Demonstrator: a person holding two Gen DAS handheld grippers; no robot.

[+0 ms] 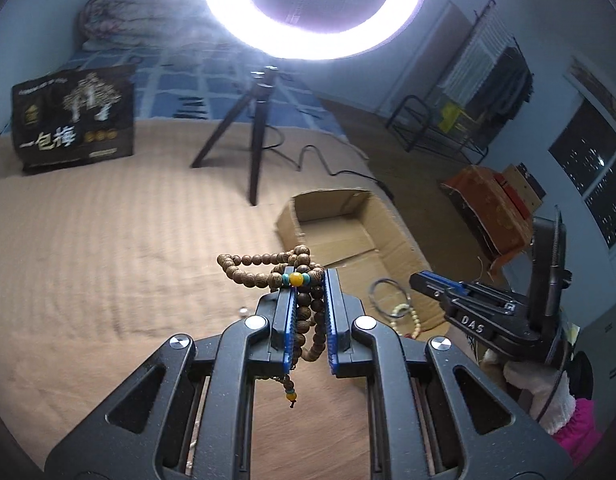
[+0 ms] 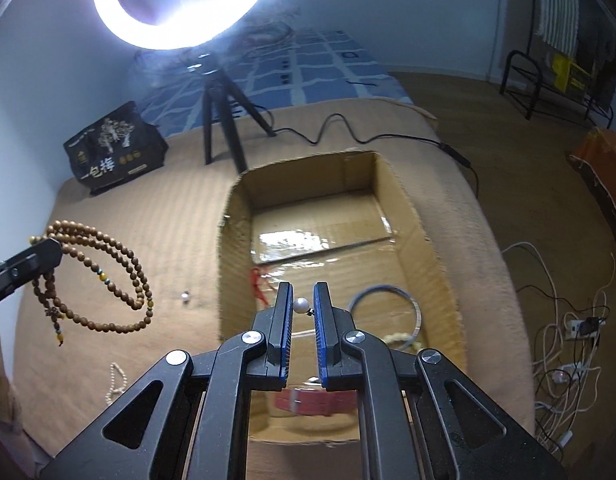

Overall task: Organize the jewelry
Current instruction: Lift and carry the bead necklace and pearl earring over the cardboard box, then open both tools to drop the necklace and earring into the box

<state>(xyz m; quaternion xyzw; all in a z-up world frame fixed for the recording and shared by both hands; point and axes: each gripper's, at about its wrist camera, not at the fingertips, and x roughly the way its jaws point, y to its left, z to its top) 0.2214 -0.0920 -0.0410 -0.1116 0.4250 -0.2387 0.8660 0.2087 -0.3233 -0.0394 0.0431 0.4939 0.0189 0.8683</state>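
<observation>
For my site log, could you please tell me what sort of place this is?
Probably a bedroom at home, set up for filming: the box sits on a bed with a tan cover and blue quilt, a ring light stands on it, and a clothes rack lines the wall.

Readable text: "DAS" in white letters on the right claw [image 1: 430, 285] body, right side of left wrist view. Black bag [image 1: 73, 118], upper left, carries large white "一包梅"; its smaller print is too blurred.
</observation>
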